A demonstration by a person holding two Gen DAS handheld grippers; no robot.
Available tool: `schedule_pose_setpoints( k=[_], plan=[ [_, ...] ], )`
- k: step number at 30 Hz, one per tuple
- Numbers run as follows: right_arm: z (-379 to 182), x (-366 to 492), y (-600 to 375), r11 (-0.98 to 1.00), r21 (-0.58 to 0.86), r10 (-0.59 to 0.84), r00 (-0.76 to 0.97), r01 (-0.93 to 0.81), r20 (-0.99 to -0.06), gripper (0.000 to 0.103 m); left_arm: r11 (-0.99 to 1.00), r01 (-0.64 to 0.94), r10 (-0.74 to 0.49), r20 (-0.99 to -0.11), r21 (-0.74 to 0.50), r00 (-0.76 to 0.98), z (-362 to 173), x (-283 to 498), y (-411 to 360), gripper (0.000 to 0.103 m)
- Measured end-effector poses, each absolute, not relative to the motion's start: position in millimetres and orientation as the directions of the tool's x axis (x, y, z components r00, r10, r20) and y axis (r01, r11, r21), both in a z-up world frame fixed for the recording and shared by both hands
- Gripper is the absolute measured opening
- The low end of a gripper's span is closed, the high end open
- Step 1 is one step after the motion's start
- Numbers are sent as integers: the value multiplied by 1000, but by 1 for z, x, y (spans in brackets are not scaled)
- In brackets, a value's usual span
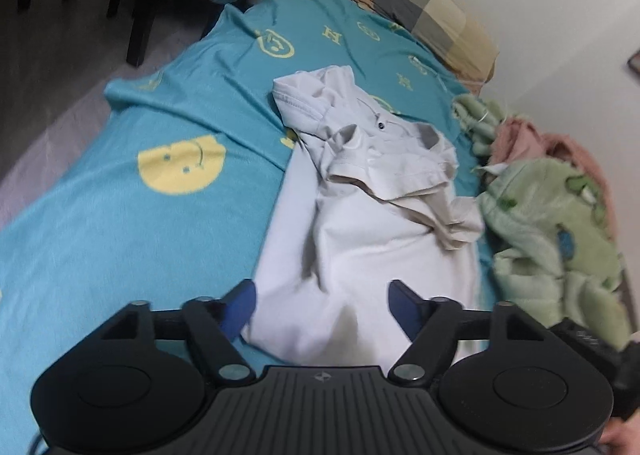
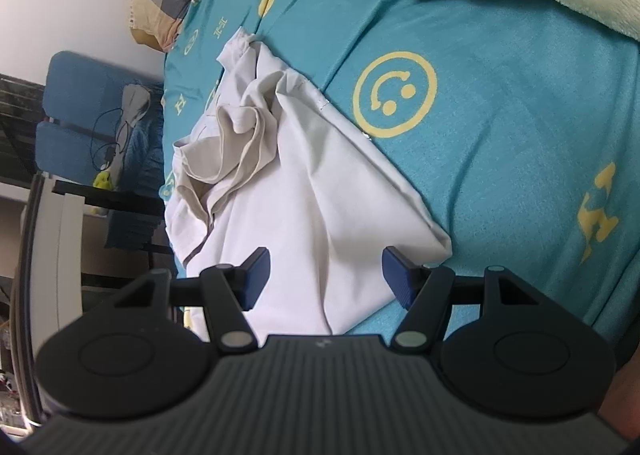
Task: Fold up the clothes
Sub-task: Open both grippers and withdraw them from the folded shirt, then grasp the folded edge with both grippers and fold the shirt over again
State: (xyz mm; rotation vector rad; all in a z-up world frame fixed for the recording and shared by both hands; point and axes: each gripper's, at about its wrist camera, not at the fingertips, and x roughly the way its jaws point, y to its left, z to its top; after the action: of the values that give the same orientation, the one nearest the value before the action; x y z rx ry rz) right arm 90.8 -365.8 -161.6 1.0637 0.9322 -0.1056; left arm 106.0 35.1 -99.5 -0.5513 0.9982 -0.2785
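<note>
A white polo shirt lies crumpled on a teal bed sheet with yellow smiley prints. Its collar and a sleeve are bunched at the far end, and the plain body runs toward me. My left gripper hovers open over the shirt's near hem, blue pads wide apart with nothing between them. In the right wrist view the same shirt spreads from the collar down to a near corner. My right gripper is open above that lower edge, holding nothing.
A checked pillow lies at the head of the bed. A green fleece blanket and pink cloth pile along the wall side. Dark chair legs stand on the floor past the bed's left edge. A blue chair with cables stands beyond.
</note>
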Motion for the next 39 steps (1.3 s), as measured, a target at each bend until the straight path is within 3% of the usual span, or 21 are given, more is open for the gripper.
schedule_pose_setpoints(
  k=[5, 15, 19, 25, 31, 39],
  plan=[
    [-164, 87, -368, 456, 740, 382, 642, 494, -664, 65, 708, -111, -598, -676, -697, 431, -130, 94, 34, 85],
    [-176, 86, -357, 371, 775, 462, 622, 511, -632, 65, 558, -228, -659, -593, -798, 463, -170, 119, 30, 83],
    [-184, 80, -362, 292, 785, 462, 638, 547, -616, 65, 493, -287, -655, -568, -821, 499, -176, 118, 38, 70],
    [-192, 76, -359, 261, 770, 457, 629, 582, -629, 63, 484, -308, -630, -571, -819, 527, -175, 113, 40, 58],
    [-201, 68, -349, 266, 746, 477, 589, 611, -653, 64, 503, -318, -629, -592, -804, 504, -175, 109, 36, 55],
    [-198, 76, -357, 295, 730, 348, 643, 616, -683, 62, 429, -346, -649, -551, -834, 524, -186, 119, 43, 51]
  ],
)
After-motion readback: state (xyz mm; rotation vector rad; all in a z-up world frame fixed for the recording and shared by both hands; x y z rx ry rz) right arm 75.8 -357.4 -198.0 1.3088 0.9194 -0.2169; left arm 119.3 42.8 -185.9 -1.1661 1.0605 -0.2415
